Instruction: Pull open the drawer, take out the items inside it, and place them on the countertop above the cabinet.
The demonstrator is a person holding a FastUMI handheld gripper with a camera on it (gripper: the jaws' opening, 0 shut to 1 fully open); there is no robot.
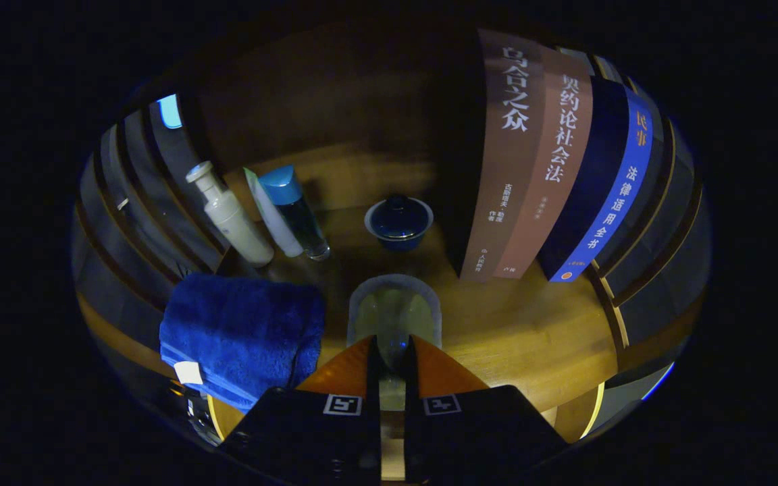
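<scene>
A clear plastic container (394, 307) with rounded corners and a greenish inside rests low over the wooden countertop (531, 331), just ahead of my fingers. My gripper (392, 343) is shut on its near wall, which sits in the narrow gap between the two fingertips. Beyond the container stands a small dark blue lidded bowl (399, 221) with a pale rim.
A folded blue towel (240, 337) lies close to the left of the fingers. Behind it lean a white pump bottle (230, 216), a white tube (271, 212) and a blue-capped bottle (294, 209). Several upright books (531, 162) stand to the right. A wooden back panel (335, 101) closes the far side.
</scene>
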